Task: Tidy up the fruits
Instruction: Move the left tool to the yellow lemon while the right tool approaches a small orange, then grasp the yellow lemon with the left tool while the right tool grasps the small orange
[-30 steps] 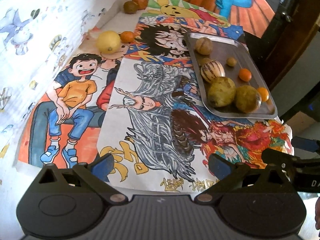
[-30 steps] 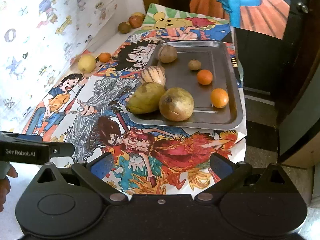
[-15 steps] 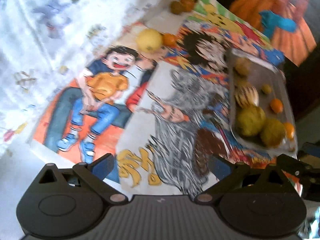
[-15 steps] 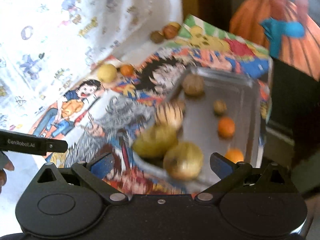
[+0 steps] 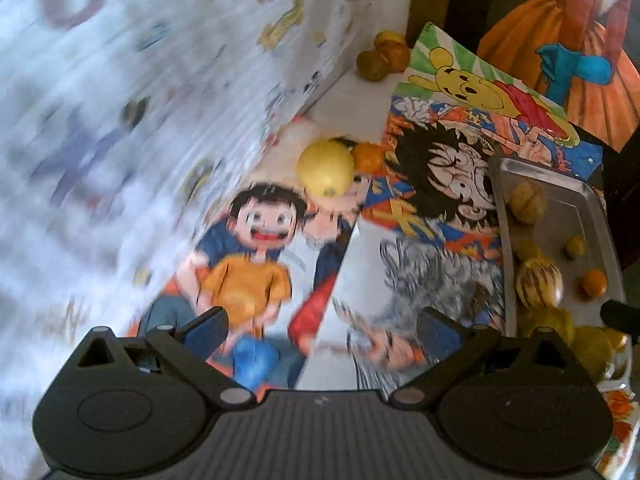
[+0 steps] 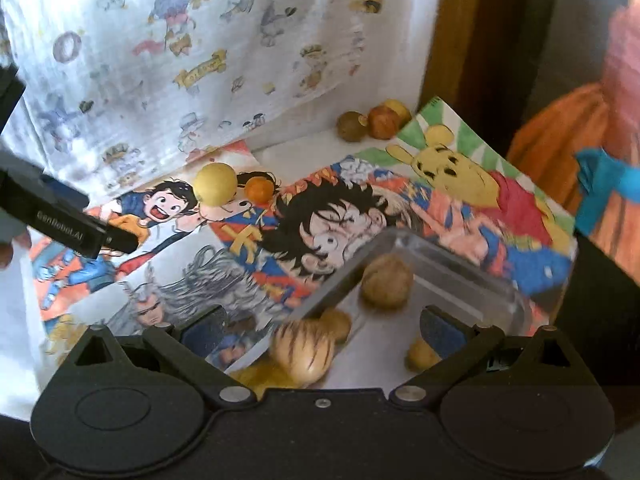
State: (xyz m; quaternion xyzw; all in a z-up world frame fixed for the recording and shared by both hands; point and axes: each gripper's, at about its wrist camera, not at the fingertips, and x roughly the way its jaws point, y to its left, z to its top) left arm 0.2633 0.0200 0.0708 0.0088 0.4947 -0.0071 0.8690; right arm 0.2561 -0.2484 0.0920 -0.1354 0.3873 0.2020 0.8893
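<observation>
Beyond the left gripper (image 5: 320,330), whose jaws gape wide and hold nothing, a yellow lemon (image 5: 326,174) touches a small orange (image 5: 369,157) on cartoon posters. Nearer right, the empty, wide-open right gripper (image 6: 320,330) hovers over a metal tray (image 6: 460,248) holding a striped melon (image 6: 304,350).

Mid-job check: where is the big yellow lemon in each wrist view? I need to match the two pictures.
Left wrist: the lemon sits just above centre, on the cartoon paper, touching a small orange on its right.
Right wrist: the lemon is left of centre, near the patterned wall, with the same orange just to its right.
Shared landmark: the drawing of the laughing boy below the lemon.
</observation>
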